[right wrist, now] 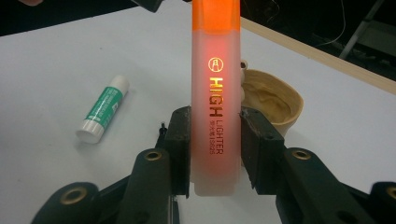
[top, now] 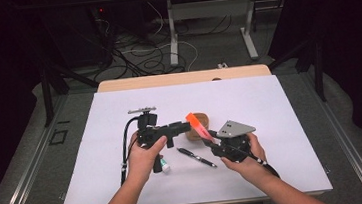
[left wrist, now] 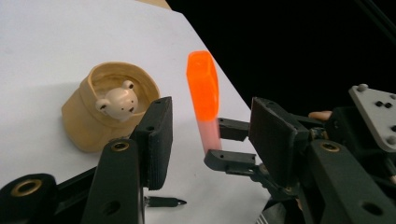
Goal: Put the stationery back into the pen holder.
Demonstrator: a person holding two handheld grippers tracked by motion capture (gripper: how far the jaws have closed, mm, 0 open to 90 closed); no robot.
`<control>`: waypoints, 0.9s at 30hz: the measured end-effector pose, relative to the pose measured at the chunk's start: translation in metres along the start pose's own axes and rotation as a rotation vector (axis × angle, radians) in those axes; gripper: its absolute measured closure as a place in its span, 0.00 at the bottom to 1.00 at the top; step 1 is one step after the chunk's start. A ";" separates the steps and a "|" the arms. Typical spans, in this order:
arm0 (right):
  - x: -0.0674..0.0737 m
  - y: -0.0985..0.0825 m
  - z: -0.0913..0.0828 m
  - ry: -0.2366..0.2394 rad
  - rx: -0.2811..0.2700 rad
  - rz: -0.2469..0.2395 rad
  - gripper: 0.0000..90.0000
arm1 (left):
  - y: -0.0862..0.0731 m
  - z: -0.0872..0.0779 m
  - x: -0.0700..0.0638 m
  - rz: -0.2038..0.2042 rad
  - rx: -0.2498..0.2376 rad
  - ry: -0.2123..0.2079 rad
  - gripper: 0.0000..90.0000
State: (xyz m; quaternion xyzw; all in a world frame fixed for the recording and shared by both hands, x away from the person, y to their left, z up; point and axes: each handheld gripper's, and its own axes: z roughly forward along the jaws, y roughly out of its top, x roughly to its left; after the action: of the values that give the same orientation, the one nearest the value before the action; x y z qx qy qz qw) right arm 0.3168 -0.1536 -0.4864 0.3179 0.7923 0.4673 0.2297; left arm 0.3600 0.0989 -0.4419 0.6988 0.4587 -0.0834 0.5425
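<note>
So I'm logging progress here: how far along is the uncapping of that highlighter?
Done: the right gripper is shut on the orange translucent highlighter's barrel, lifted off the white table. In hand: the left gripper's fingers flank the orange cap without pressing on it. Left: gripping the cap and pulling it off; it is still on.
</note>
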 end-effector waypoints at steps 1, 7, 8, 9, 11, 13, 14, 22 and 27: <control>0.000 0.000 0.000 0.000 0.000 0.002 0.74 | 0.000 0.001 0.001 -0.001 -0.004 0.000 0.56; 0.005 0.001 0.000 0.014 -0.007 -0.002 0.74 | 0.003 0.008 0.001 -0.031 0.009 -0.011 0.60; 0.006 0.001 0.000 0.011 -0.009 -0.002 0.74 | 0.003 0.010 0.001 -0.029 0.009 -0.010 0.60; 0.006 0.002 0.000 0.019 -0.009 -0.002 0.74 | 0.003 0.011 0.000 -0.031 0.009 -0.005 0.60; 0.008 0.002 0.000 0.010 -0.018 -0.003 0.74 | 0.002 0.015 0.000 -0.027 0.012 -0.004 0.60; 0.009 0.002 0.000 0.018 -0.018 -0.004 0.74 | 0.002 0.017 0.000 -0.029 0.025 -0.008 0.62; 0.009 0.002 0.000 0.023 -0.021 -0.004 0.74 | 0.001 0.019 -0.001 -0.030 0.025 -0.005 0.63; 0.010 0.002 -0.001 0.031 -0.020 -0.003 0.74 | 0.004 0.023 -0.002 -0.034 0.019 -0.004 0.69; 0.011 0.002 -0.001 0.037 -0.031 -0.009 0.74 | 0.005 0.023 -0.002 -0.041 0.043 -0.002 0.74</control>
State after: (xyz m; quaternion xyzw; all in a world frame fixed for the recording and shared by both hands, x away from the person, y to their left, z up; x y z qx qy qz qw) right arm 0.3090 -0.1455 -0.4854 0.3022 0.7905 0.4843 0.2219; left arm 0.3720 0.0785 -0.4464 0.7005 0.4705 -0.1052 0.5262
